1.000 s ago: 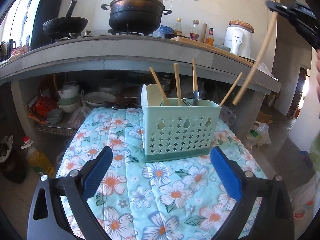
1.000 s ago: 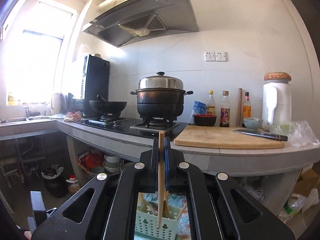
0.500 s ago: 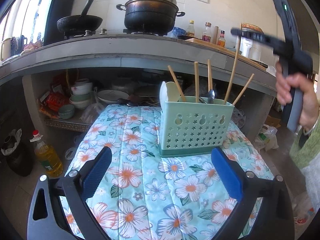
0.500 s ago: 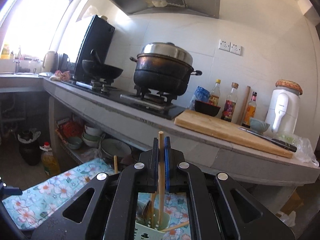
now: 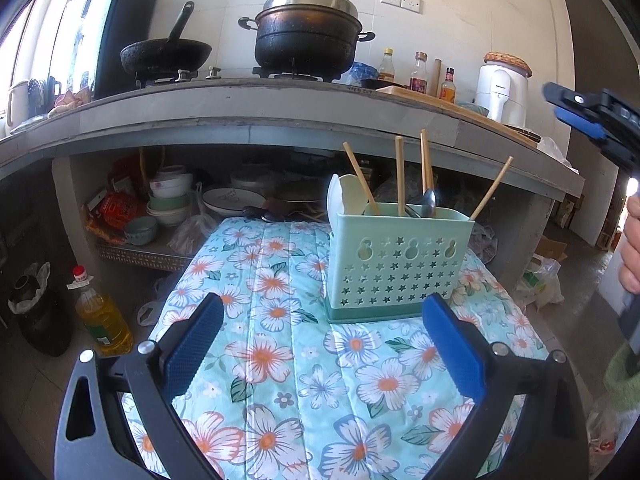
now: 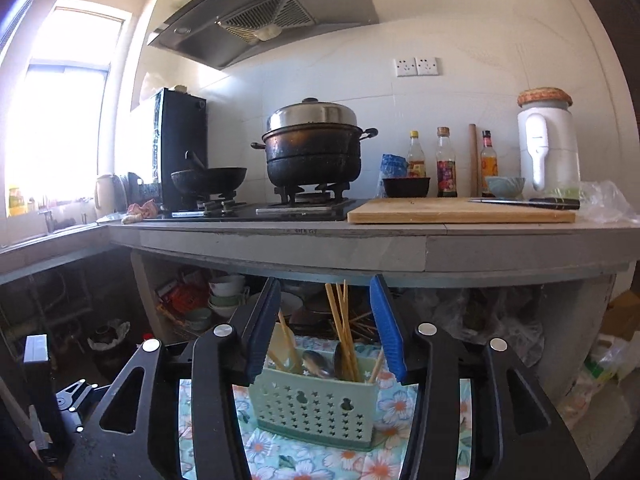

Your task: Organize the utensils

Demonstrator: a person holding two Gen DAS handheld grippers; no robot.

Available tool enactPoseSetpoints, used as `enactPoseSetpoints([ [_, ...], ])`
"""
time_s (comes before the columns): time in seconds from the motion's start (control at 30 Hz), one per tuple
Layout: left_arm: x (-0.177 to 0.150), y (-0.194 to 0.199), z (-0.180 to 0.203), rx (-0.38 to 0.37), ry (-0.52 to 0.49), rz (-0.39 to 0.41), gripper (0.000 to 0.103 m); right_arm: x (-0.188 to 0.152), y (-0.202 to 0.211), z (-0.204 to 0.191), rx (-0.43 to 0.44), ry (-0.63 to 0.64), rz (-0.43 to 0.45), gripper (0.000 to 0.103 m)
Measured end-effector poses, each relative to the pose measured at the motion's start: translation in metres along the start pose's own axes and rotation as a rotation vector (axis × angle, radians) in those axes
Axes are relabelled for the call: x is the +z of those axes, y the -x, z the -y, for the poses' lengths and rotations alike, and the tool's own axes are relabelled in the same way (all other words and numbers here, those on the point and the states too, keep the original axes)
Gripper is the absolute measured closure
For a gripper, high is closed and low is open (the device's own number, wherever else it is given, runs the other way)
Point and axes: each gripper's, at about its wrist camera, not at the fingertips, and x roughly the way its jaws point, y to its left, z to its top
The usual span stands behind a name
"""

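Table cloth [image 5: 280, 360]: the soft floral cover filling the lower frame could let the holder rock if anything bumps it.
Utensil holder [image 5: 396, 264]: stands right of centre on the cloth, light plastic; a knock from either tool could tip it.
Left gripper [image 5: 320, 356]: fingers wide apart and empty at the bottom of its view, near the holder's base.
Right gripper [image 6: 326, 328]: jaws opening, nothing pressed between them; lowering could catch the upright sticks.
Chopsticks [image 6: 340, 332]: leaning loosely in the holder, easily snagged and flicked out.
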Motion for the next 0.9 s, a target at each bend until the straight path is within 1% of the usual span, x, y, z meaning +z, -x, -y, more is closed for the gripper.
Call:
enactPoseSetpoints([
  [0.03, 0.0, 0.0, 0.002, 0.003, -0.004, -0.001, 0.006, -0.004, 0.003, 0.0, -0.01, -0.013, -0.016, 0.048],
  [0.07, -0.001, 0.0, 0.003, 0.005, -0.008, -0.004, 0.006, -0.012, 0.007, -0.001, -0.025, -0.029, -0.044, 0.044],
  [0.13, -0.002, -0.002, 0.007, 0.012, -0.016, -0.017, 0.005, -0.026, 0.009, -0.001, -0.039, -0.047, -0.101, 0.028],
  [0.17, -0.003, -0.004, 0.009, 0.014, -0.019, -0.026, 0.005, -0.035, 0.01, -0.002, -0.063, -0.055, -0.132, 0.024],
  [0.2, -0.004, -0.005, 0.011, 0.014, -0.023, -0.039, 0.006, -0.043, 0.011, -0.002, -0.087, -0.062, -0.153, 0.017],
  [0.23, -0.005, -0.007, 0.014, 0.016, -0.025, -0.053, 0.005, -0.051, 0.011, -0.003, -0.113, -0.066, -0.177, 0.012],
  [0.3, -0.007, -0.012, 0.017, 0.027, -0.021, -0.087, 0.005, -0.065, 0.011, -0.004, -0.169, -0.064, -0.222, 0.008],
  [0.43, -0.011, -0.021, 0.017, 0.079, -0.001, -0.138, 0.006, -0.086, 0.009, -0.007, -0.271, -0.047, -0.303, 0.008],
  [0.57, -0.012, -0.026, 0.018, 0.129, 0.008, -0.163, 0.005, -0.1, 0.008, -0.006, -0.327, -0.039, -0.341, 0.008],
  [0.7, -0.011, -0.026, 0.019, 0.173, 0.014, -0.174, 0.006, -0.109, 0.013, -0.004, -0.352, -0.053, -0.334, 0.008],
  [0.8, -0.011, -0.027, 0.022, 0.199, 0.009, -0.182, 0.005, -0.113, 0.009, -0.002, -0.334, -0.065, -0.364, 0.008],
  [0.9, -0.011, -0.027, 0.025, 0.233, 0.001, -0.188, 0.005, -0.117, 0.005, 0.001, -0.344, -0.08, -0.401, 0.008],
])
